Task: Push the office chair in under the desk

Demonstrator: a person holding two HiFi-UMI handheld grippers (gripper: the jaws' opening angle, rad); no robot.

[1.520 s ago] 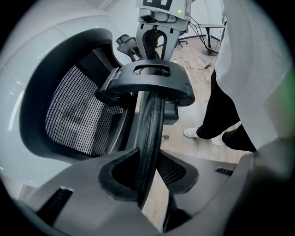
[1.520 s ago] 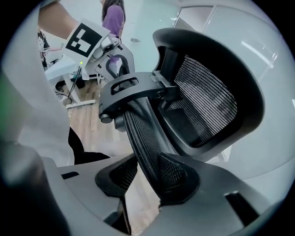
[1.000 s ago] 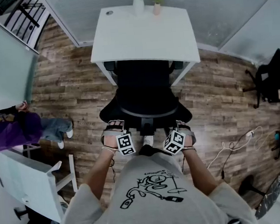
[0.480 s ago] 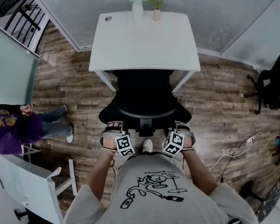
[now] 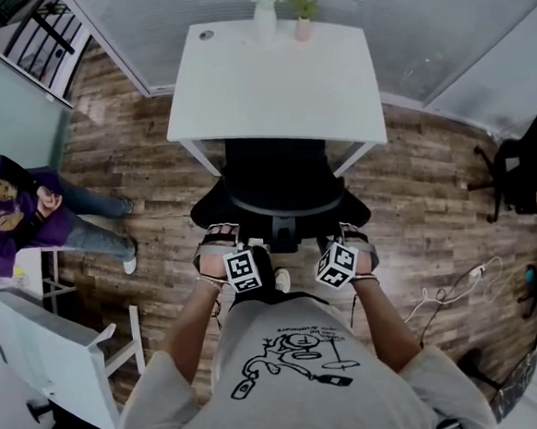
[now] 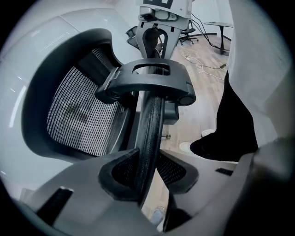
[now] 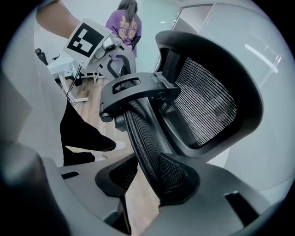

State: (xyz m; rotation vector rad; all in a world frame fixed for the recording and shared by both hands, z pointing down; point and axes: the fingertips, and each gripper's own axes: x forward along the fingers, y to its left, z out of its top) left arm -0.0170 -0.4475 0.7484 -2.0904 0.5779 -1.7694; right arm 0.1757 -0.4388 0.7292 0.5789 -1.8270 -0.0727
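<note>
The black office chair (image 5: 280, 185) stands in front of the white desk (image 5: 267, 79), its seat partly beneath the desktop. Both grippers hold the upper rim of its mesh backrest from behind. My left gripper (image 5: 221, 247) is shut on the rim at the left, and my right gripper (image 5: 352, 239) is shut on it at the right. In the left gripper view the rim (image 6: 150, 133) runs between the pads of the left gripper (image 6: 147, 171), under the headrest bracket (image 6: 147, 83). The right gripper (image 7: 148, 177) clamps the same rim (image 7: 145, 138) in the right gripper view.
Two small vases (image 5: 267, 13) stand at the desk's far edge against a glass wall. A person in purple (image 5: 8, 202) stands at the left. A white table (image 5: 38, 347) is near left, another black chair (image 5: 523, 156) far right, and cables (image 5: 450, 283) lie on the wooden floor.
The chair has rolled forward, farther under the desk, with both grippers following on the backrest. The person in purple has shifted position at the left.
</note>
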